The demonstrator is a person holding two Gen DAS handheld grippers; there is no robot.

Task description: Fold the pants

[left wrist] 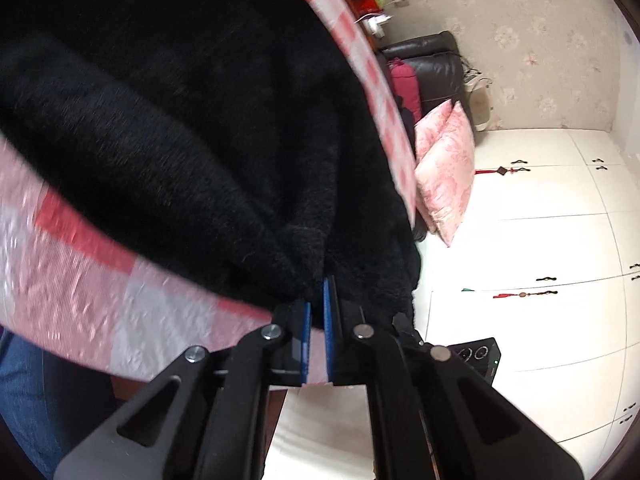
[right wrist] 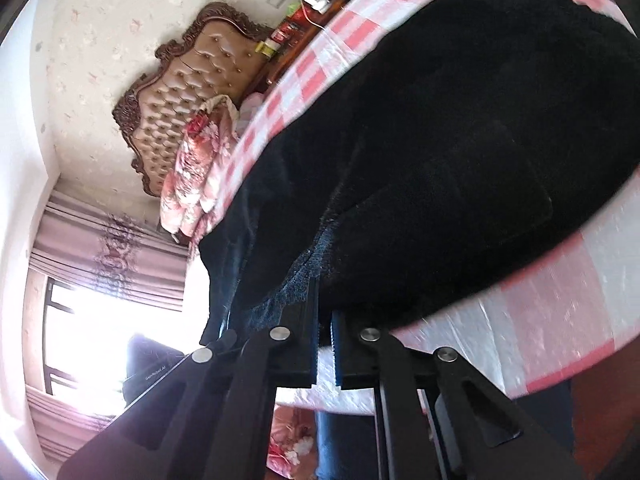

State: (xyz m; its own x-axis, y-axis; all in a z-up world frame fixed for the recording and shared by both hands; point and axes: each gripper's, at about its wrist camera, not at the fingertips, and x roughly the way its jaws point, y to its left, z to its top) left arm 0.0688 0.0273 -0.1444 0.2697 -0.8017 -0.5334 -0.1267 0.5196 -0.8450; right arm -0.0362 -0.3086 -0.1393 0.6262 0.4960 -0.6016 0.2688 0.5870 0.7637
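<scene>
Pants (left wrist: pixel 180 128), black and fuzzy, lay on the pink checked cloth (left wrist: pixel 80 280) and hung a little over its near edge. The left gripper (left wrist: pixel 318 304) had its jaws pinched nearly shut on the pants' edge. The right gripper (right wrist: pixel 324 312) pinched the edge too, at another spot, where the fabric bunched between its jaws. This looked like the start of a fold: both ends of one edge were held. Next, both grippers would need to lift together and carry that edge across the cloth. The pants seemed to stretch away from the grippers, but their long way was hard to tell.
</scene>
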